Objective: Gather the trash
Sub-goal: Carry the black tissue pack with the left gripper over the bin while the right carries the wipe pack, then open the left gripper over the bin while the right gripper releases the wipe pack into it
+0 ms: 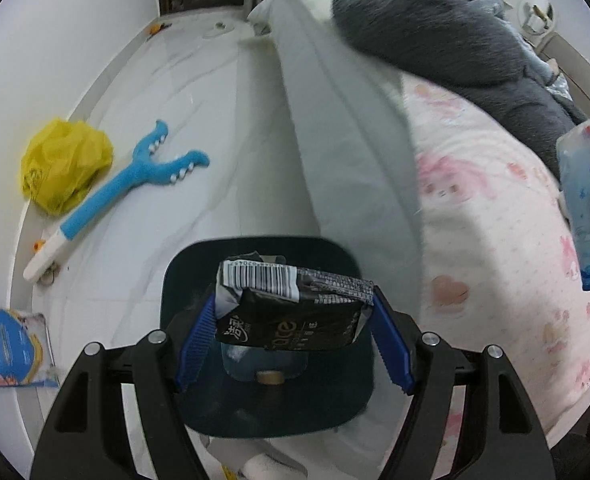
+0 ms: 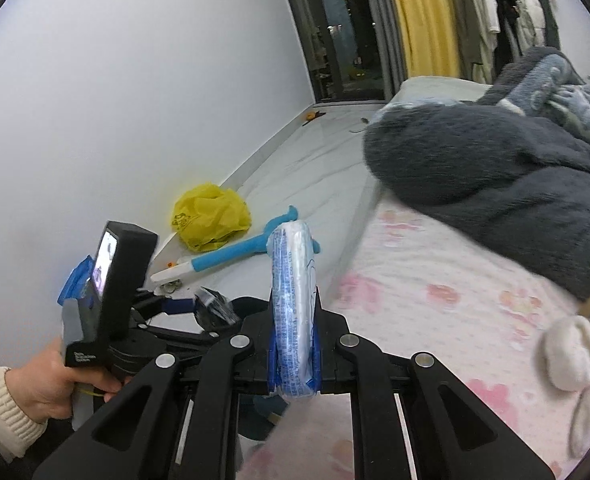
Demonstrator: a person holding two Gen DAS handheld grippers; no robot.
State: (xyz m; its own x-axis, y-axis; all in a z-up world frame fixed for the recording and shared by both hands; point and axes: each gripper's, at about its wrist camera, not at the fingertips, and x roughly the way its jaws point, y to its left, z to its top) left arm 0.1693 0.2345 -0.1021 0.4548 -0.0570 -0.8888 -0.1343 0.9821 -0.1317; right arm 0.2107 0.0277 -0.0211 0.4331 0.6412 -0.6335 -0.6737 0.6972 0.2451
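Beside bed (image 1: 495, 200), left hand-held gripper (image 1: 295, 312) grips black wrapper (image 1: 291, 308)

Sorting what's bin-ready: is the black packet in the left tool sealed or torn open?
Torn open. The black packet, held between the left tool pads, has a ragged, crumpled top edge by its barcode. Whether anything is inside, cannot tell.
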